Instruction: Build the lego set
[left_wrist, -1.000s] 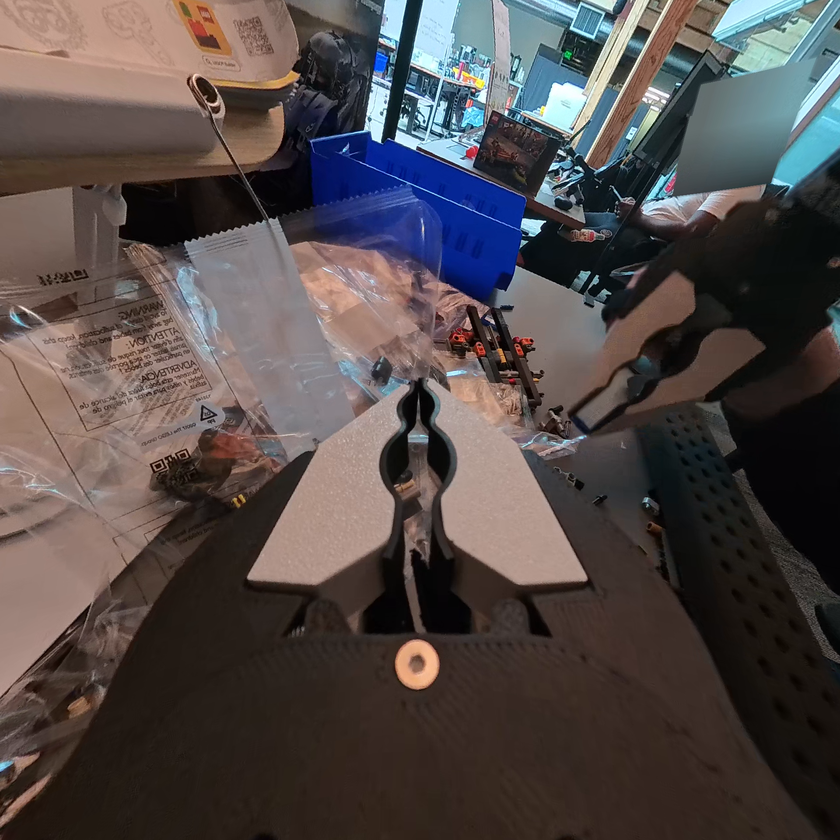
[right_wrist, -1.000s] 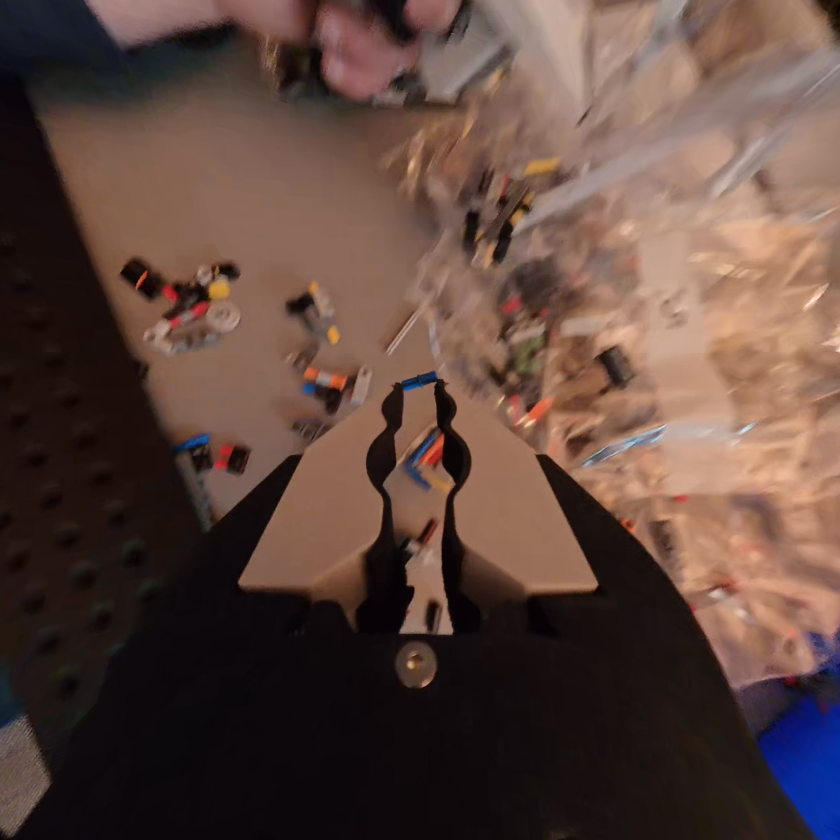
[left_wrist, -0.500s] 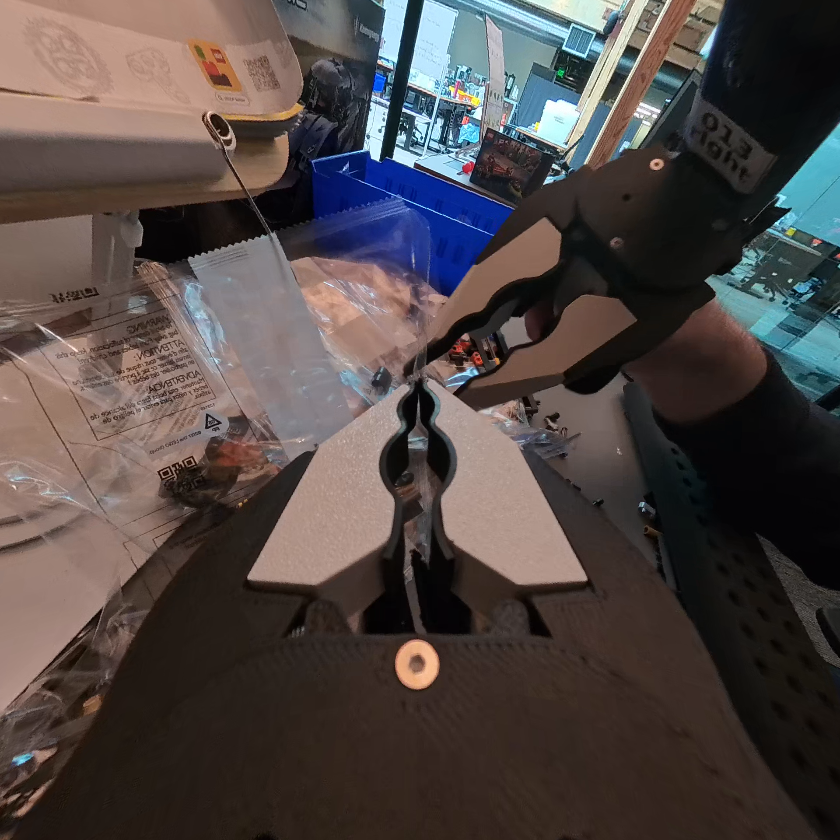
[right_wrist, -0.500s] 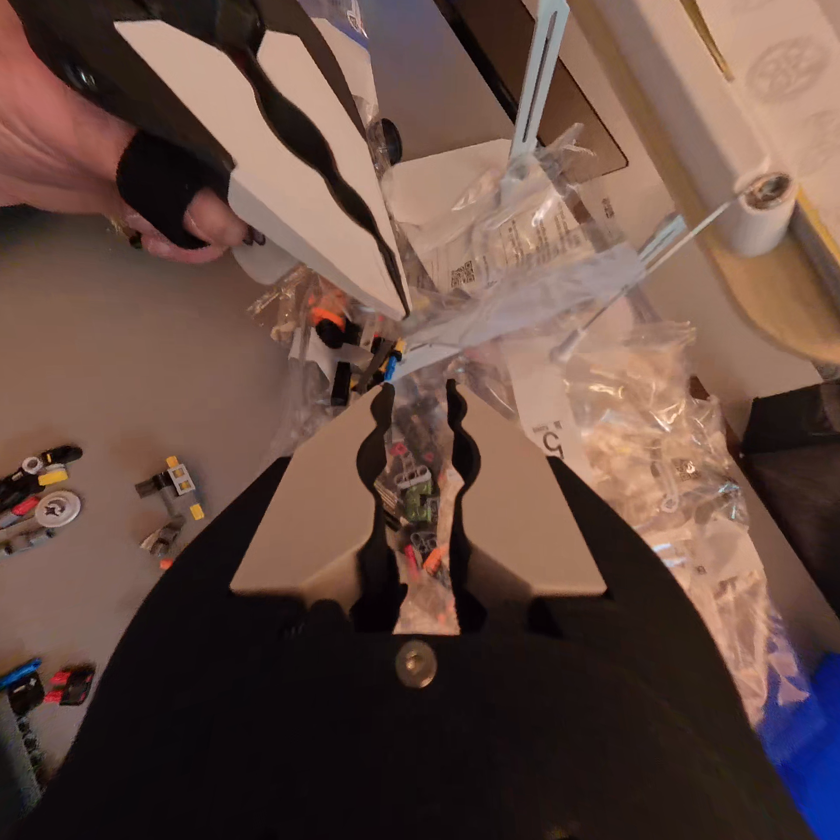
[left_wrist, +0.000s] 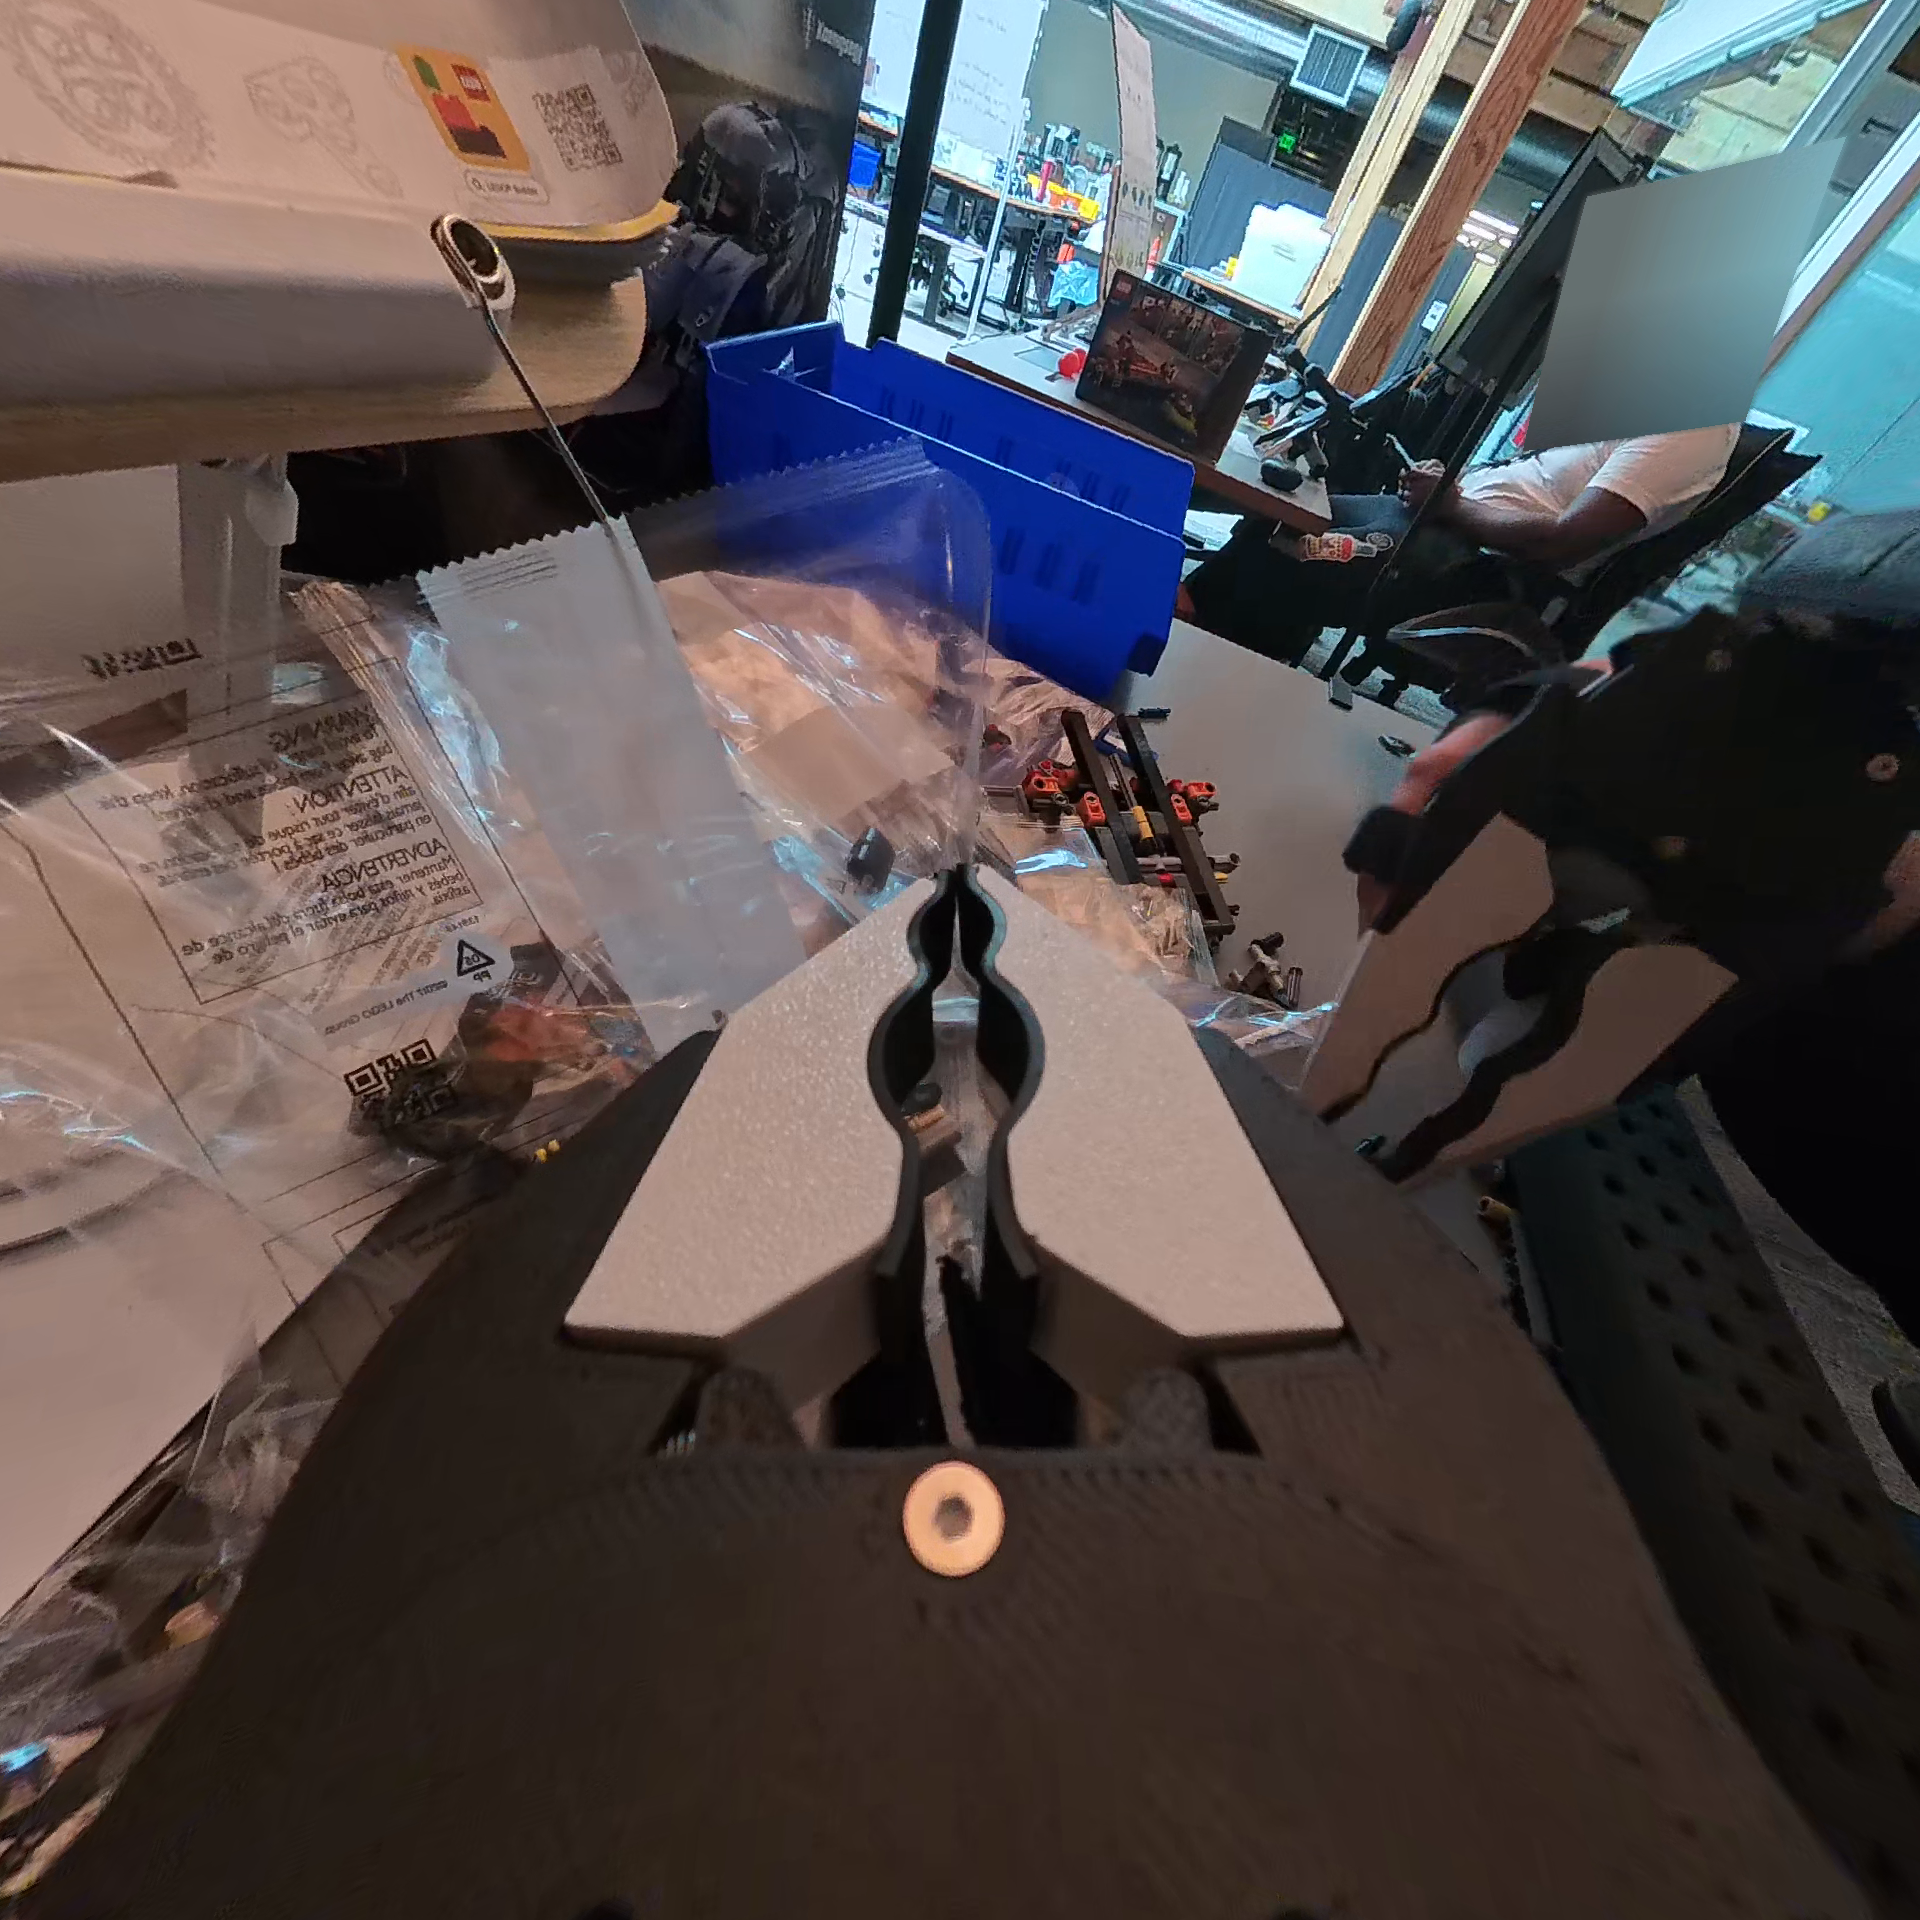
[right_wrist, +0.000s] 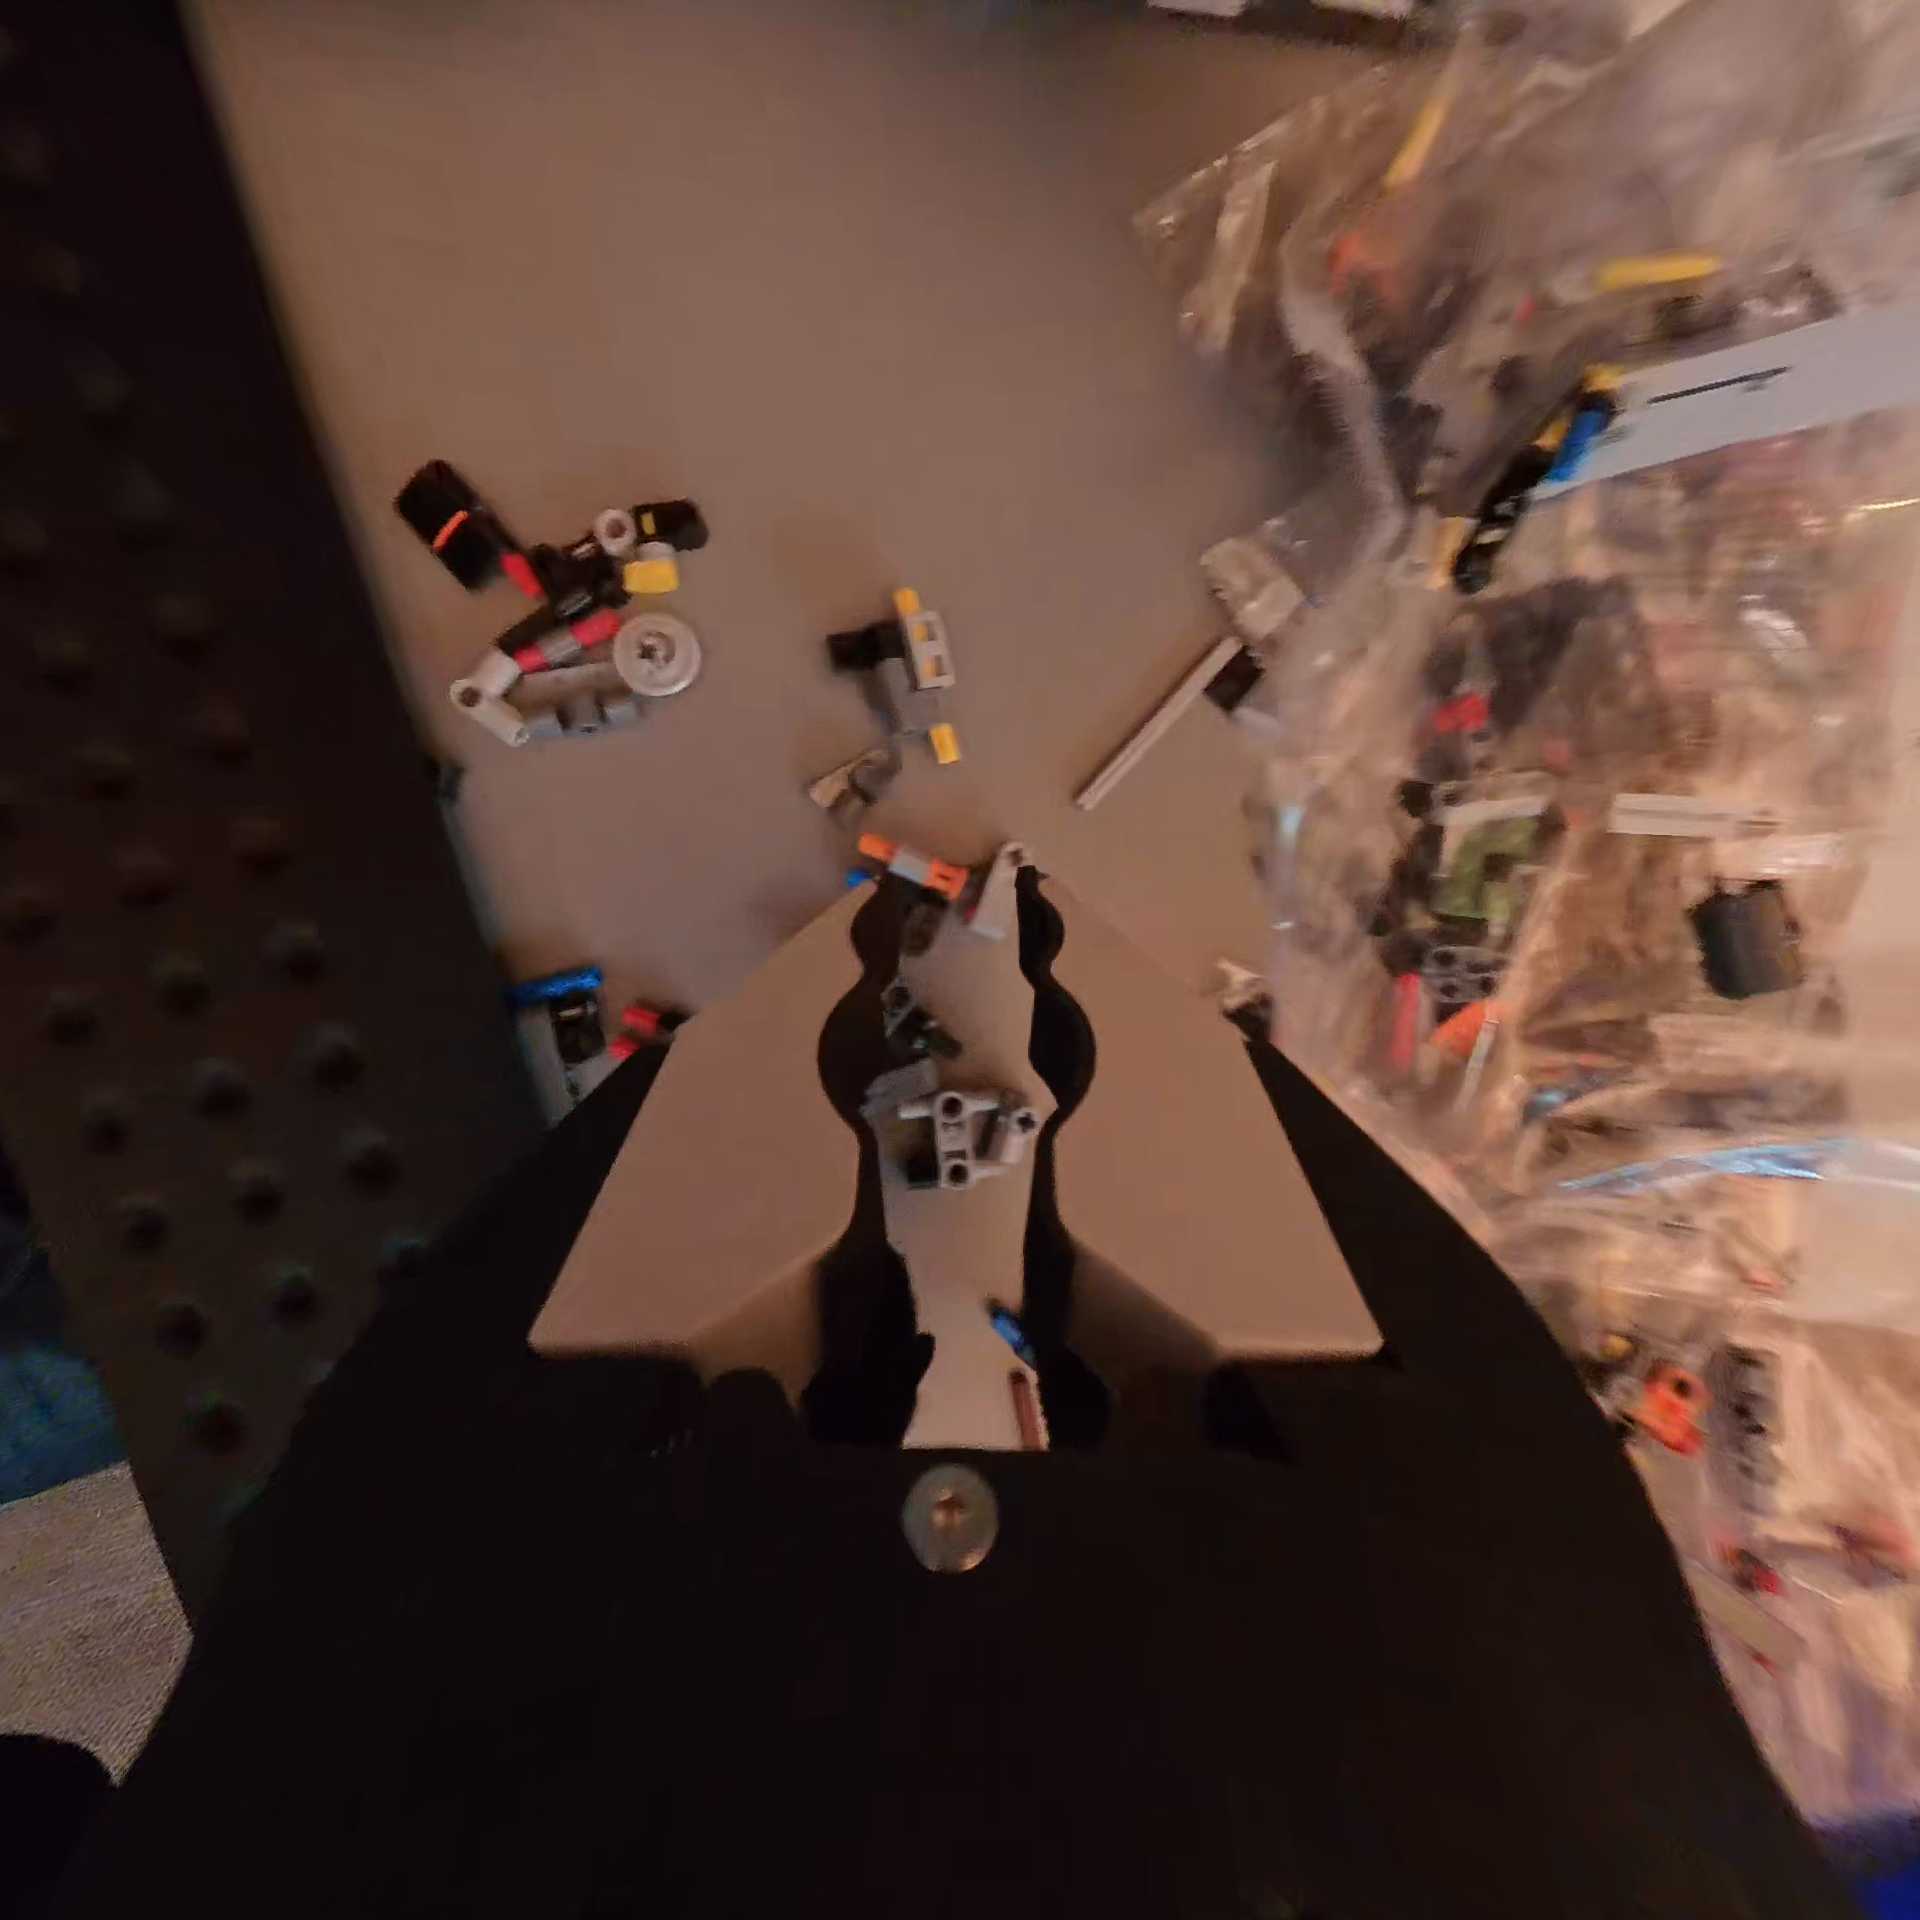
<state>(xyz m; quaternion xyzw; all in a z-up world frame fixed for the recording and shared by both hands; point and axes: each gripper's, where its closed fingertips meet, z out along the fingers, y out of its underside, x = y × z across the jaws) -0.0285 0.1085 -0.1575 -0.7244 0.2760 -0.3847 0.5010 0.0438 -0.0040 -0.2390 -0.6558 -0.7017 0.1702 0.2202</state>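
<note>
Grey bench (right_wrist: 727, 260) is carrying loose lego pieces (right_wrist: 582, 623); my left hand-held gripper (left_wrist: 958, 878) is pinching one clear bag (left_wrist: 831, 644), my right hand-held gripper (right_wrist: 951, 894) is hovering parted over two grey pieces (right_wrist: 951, 1132).

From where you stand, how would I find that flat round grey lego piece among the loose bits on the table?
Start at the dark studded mat along the table's left edge in the right wrist view. Just right of it lies a small cluster of black, red and yellow pieces. The round grey disc sits at its right end, the only wheel-shaped part there.
</note>
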